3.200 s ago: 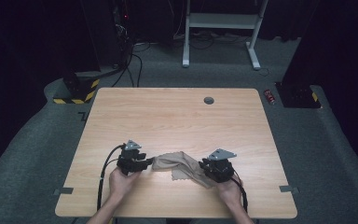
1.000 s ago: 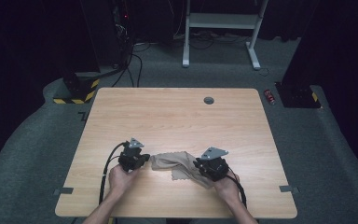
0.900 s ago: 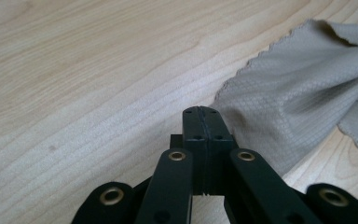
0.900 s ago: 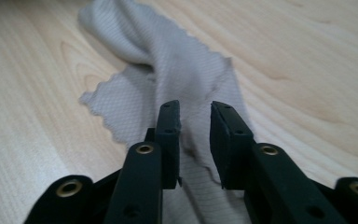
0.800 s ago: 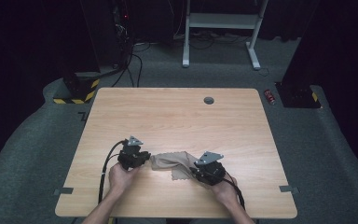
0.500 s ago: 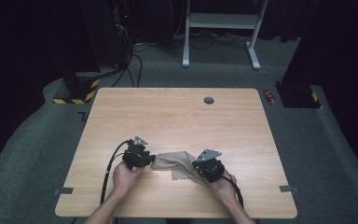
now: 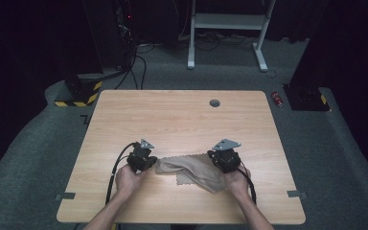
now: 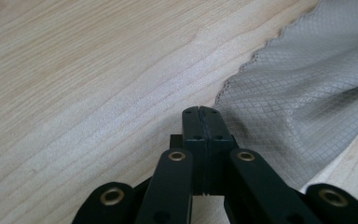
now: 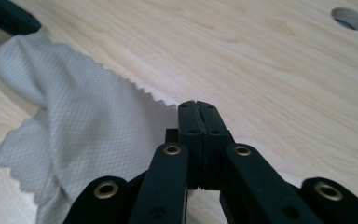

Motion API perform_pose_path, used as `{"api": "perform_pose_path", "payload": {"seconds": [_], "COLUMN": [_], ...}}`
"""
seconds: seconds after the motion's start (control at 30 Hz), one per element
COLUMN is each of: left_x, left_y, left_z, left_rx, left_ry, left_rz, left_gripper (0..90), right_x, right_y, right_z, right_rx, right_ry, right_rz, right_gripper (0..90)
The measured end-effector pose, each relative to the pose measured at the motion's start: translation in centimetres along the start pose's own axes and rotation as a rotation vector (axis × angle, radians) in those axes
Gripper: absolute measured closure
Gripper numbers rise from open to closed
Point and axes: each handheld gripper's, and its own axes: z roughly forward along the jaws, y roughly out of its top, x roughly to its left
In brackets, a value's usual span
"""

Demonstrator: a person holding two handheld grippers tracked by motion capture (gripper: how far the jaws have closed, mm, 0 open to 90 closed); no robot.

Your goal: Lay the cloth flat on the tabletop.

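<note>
A beige cloth [image 7: 191, 172] lies crumpled on the wooden table [image 7: 182, 120] near its front edge, stretched between my two grippers. My left gripper [image 7: 153, 163] is at the cloth's left end. Its jaws [image 8: 199, 112] have just closed and stand shut, with the cloth's scalloped edge [image 8: 298, 79] running in at their right side. My right gripper [image 7: 214, 156] is at the cloth's right end, jaws [image 9: 198, 106] shut where the zigzag edge of the cloth [image 9: 74, 107] meets them. The cloth sags in folds to the left of the right gripper's jaws.
A round cable hole [image 7: 214, 102] sits near the table's far edge, also in the right gripper view [image 9: 349, 18]. On the floor beyond are a red can [image 7: 278, 99], a yellow-black striped base [image 7: 79, 93] and white desk legs [image 7: 225, 21].
My right gripper has moved to the right, pulling the cloth out longer between the grippers. The left gripper has stayed nearly in place.
</note>
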Motion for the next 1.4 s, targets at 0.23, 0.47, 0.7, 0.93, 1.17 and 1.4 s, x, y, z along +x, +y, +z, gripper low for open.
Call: {"api": "perform_pose_path", "payload": {"seconds": [0.23, 0.47, 0.7, 0.93, 1.17, 1.4], "left_x": [0.4, 1.5, 2.5, 3.0, 2.4, 2.7], "left_y": [0.8, 2.7, 4.6, 6.5, 8.1, 8.0], "left_z": [-0.5, -1.1, -0.1, 1.7, 4.3, 5.4], "left_rx": [-0.035, -0.084, -0.097, -0.091, -0.062, -0.041], "left_ry": [0.000, 0.015, 0.044, 0.063, 0.095, 0.075], "left_rz": [0.000, -0.001, -0.006, -0.018, -0.010, -0.052], "left_gripper": [90.0, 90.0, 90.0, 90.0, 89.9, 89.6], "right_x": [-1.1, -2.3, -3.7, -5.4, -6.7, -7.0], "right_y": [0.9, 1.1, 1.4, 0.7, -0.1, 0.4], "right_z": [-0.4, 0.0, 1.2, 3.6, 5.3, 6.1], "right_rx": [-0.017, -0.017, -0.001, 0.056, 0.089, 0.156], "right_ry": [-0.027, -0.046, -0.074, -0.111, -0.161, -0.205], "right_rz": [0.012, 0.041, 0.085, 0.149, 0.199, 0.152], "right_gripper": [89.4, 89.5, 89.4, 89.4, 89.4, 88.4]}}
